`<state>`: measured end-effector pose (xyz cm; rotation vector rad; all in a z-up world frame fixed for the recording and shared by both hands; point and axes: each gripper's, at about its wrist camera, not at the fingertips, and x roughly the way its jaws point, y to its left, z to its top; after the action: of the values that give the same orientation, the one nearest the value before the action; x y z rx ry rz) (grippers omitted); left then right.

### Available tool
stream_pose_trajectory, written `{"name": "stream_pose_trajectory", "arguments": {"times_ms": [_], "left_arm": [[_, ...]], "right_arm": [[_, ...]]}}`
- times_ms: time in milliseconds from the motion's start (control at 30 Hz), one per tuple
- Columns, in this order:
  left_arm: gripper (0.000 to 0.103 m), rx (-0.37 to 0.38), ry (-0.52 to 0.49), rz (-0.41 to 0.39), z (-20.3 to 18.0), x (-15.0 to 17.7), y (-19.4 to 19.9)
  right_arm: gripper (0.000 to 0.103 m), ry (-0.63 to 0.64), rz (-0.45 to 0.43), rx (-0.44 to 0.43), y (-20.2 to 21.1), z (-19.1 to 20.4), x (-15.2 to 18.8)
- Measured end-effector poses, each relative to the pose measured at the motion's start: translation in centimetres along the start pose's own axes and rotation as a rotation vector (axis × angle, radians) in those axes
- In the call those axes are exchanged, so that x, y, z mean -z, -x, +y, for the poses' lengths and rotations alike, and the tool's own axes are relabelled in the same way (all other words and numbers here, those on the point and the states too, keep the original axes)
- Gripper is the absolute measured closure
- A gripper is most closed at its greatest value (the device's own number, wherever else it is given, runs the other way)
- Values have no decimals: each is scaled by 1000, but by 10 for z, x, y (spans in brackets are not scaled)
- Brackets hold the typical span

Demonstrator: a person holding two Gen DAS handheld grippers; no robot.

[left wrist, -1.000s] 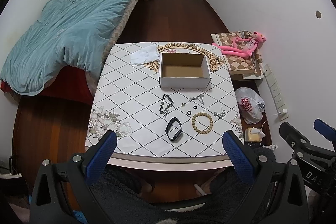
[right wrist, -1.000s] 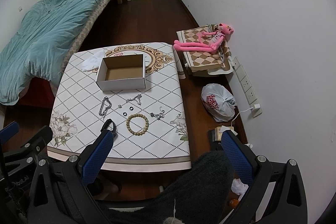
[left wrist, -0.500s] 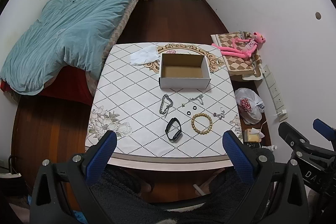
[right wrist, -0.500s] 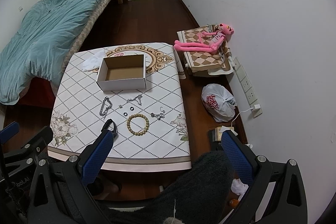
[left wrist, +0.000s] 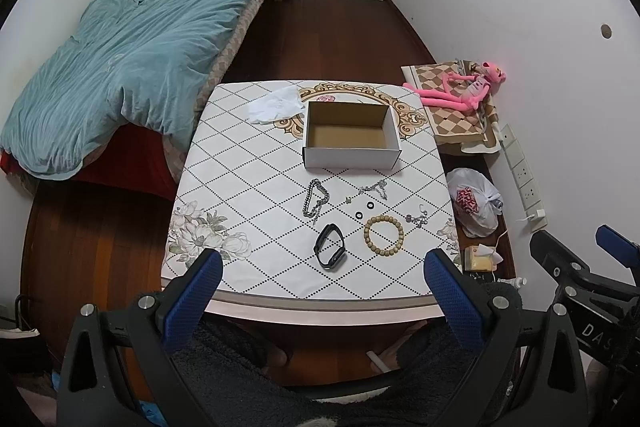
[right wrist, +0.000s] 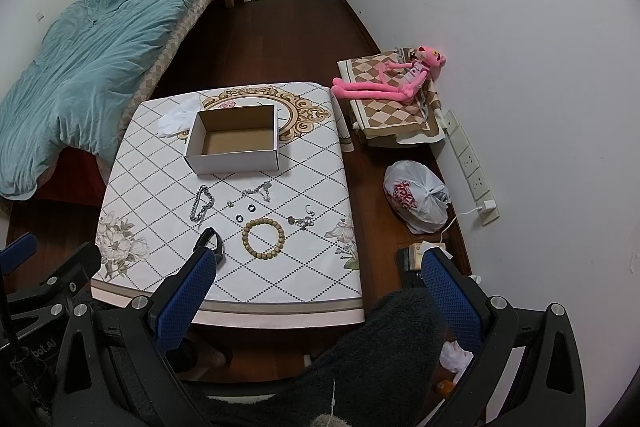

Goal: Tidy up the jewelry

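Cardboard box (left wrist: 351,135), open-topped and empty, stands toward the far end of the worktop (left wrist: 240,195); all items are listed by position from it. Just in front of its left corner: silver chain bracelet (left wrist: 316,198), limp and probably fairly weighty, likely to slide and drape, best pinched across a bunched stretch of links. In front of its right half: fine chain piece (left wrist: 375,187), light and tangle-prone. Nearer still: two small dark rings (left wrist: 364,210), rigid, slippery, hard to nip flat. Well in front: black band (left wrist: 330,251), springy loop, take one side of the strap; beside it, wooden bead bracelet (left wrist: 383,237), light, probably elastic-strung, grip across one bead. Right of that: small charm cluster (left wrist: 416,219), detail too small to tell. Left claw (left wrist: 320,297) and right claw (right wrist: 316,297) both spread wide, holding nothing, short of the worktop's near edge.
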<state>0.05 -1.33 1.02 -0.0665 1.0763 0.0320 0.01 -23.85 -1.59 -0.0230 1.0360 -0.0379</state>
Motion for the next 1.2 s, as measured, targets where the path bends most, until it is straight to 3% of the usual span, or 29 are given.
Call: {"name": "stream_pose_trajectory", "arguments": {"times_ms": [133, 333, 433, 600, 867, 1033, 1200], "left_arm": [[0, -14, 4, 2, 1, -4, -12], [0, -86, 9, 40, 11, -14, -66], [0, -111, 1, 83, 14, -17, -101], [0, -89, -9, 172, 17, -12, -151], [1, -101, -10, 289, 27, -1, -218], [1, -55, 26, 349, 33, 1, -250], [1, 45, 28, 402, 23, 13, -264]], "right_arm": [[0, -9, 4, -1, -8, -3, -2], [0, -42, 29, 28, -51, -13, -10], [0, -53, 75, 35, -91, -16, -10], [0, -55, 183, 26, -159, -10, -3], [0, -16, 309, 17, -239, 14, 12], [1, -8, 354, 0, -268, 24, 17], [3, -23, 397, -19, -291, 29, 21]]}}
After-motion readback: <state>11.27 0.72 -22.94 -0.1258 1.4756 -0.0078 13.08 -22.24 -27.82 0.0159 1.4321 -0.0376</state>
